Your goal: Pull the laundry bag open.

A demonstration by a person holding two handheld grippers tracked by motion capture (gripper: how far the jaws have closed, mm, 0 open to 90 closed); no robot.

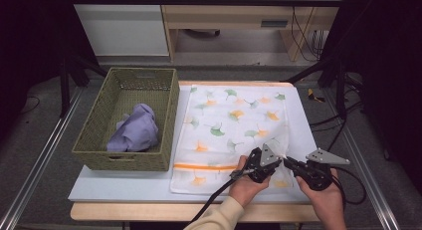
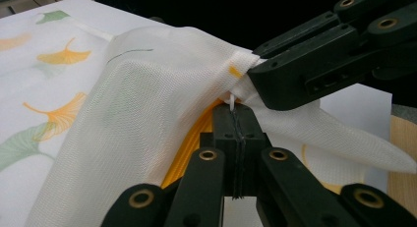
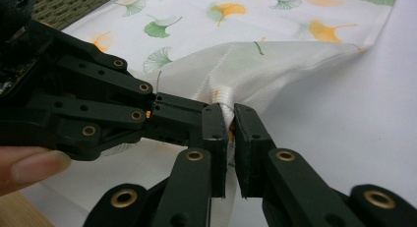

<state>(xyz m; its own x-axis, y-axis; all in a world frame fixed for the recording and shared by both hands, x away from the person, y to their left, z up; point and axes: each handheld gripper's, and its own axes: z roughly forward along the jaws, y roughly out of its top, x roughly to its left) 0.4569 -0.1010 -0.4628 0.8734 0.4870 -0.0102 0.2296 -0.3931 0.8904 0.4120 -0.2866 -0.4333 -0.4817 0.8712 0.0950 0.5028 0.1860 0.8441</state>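
Table [image 1: 124, 187]: one white top, on which one woven basket [image 1: 94, 140] and one mesh bag [image 1: 234, 115] are laid side by side, the basket at the left and touching the bag's left edge. One crumpled lilac cloth [image 1: 137, 130] is seen inside the basket. The bag is white, printed with green and orange leaves, and lies flat except at its near right corner, which is lifted off the table. An orange zip band [image 1: 204, 167] runs along its near edge.

Two grippers are counted, both at that raised corner. The left gripper [image 2: 236, 133] is closed tight, its jaws pressed flat together with a small white tab of the bag pinched at their tips; the orange zip is seen just behind them. The right gripper [image 3: 230, 126] is closed to a narrow gap, with bunched mesh of the same corner clamped between its jaws. The two grippers stand tip to tip, nearly touching. One hand is seen on each gripper; a fingertip [image 3: 34, 168] of the left hand appears in the right gripper view.

Nothing stands between the grippers and the bag. Black cables [image 1: 214, 195] trail from the grippers toward the near table edge.
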